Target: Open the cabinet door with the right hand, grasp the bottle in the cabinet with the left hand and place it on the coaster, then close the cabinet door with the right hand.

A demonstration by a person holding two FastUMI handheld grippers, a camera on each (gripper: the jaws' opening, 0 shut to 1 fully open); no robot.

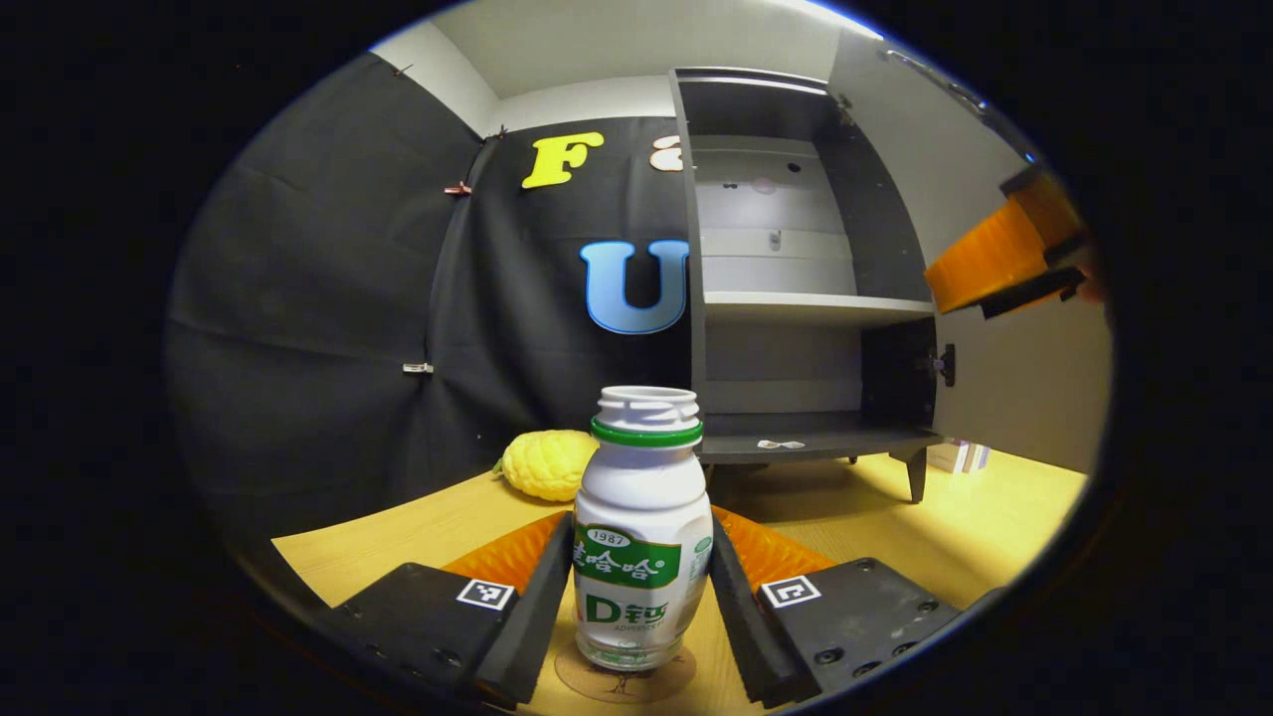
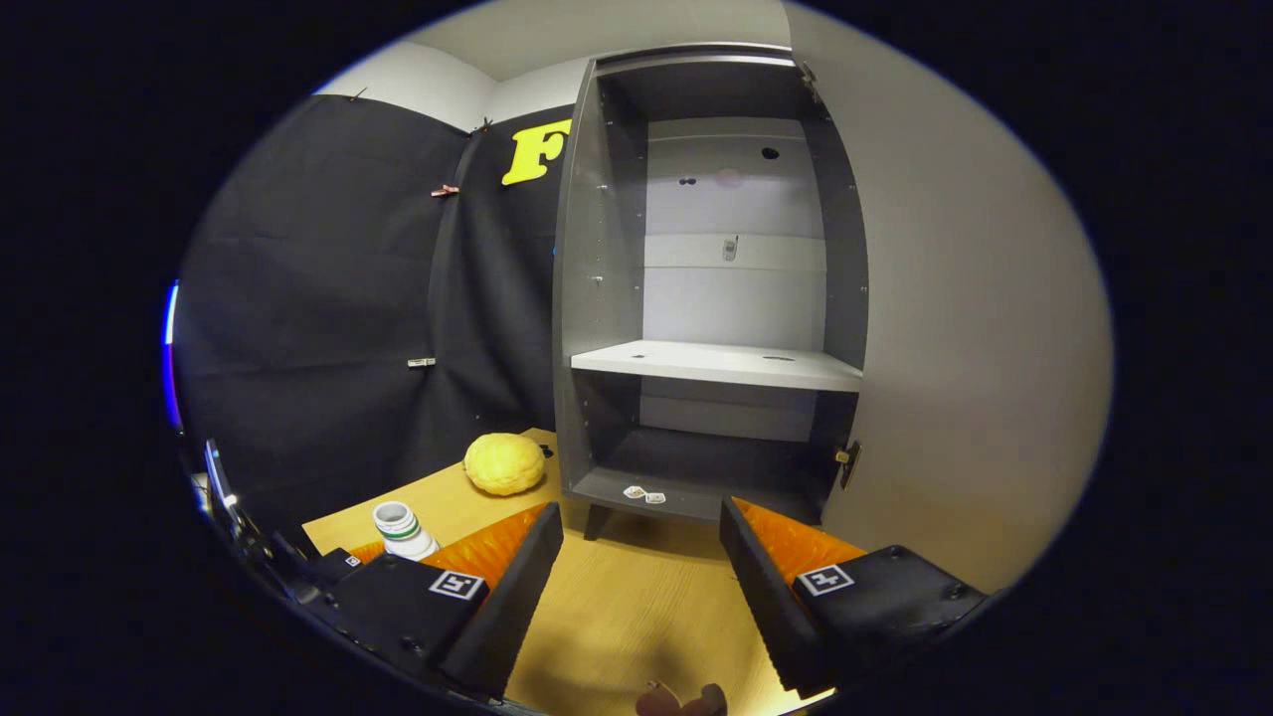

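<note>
Seating the white green-banded plastic bottle (image 1: 641,527) on the round brown coaster (image 1: 625,678), left gripper (image 1: 636,597) fingers flanking it, grip unclear; right gripper (image 2: 636,597) spread empty, facing the open grey cabinet (image 2: 711,298) for closing.

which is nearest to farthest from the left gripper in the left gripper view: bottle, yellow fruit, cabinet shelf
1. Bottle: between the fingers of the left gripper, standing on the coaster.
2. Yellow fruit: on the table behind the bottle, slightly left.
3. Cabinet shelf: farthest, up right inside the open cabinet.

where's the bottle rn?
Left gripper view: bottle stands upright on the coaster between the left gripper jaws, in front of the open cabinet.
</note>
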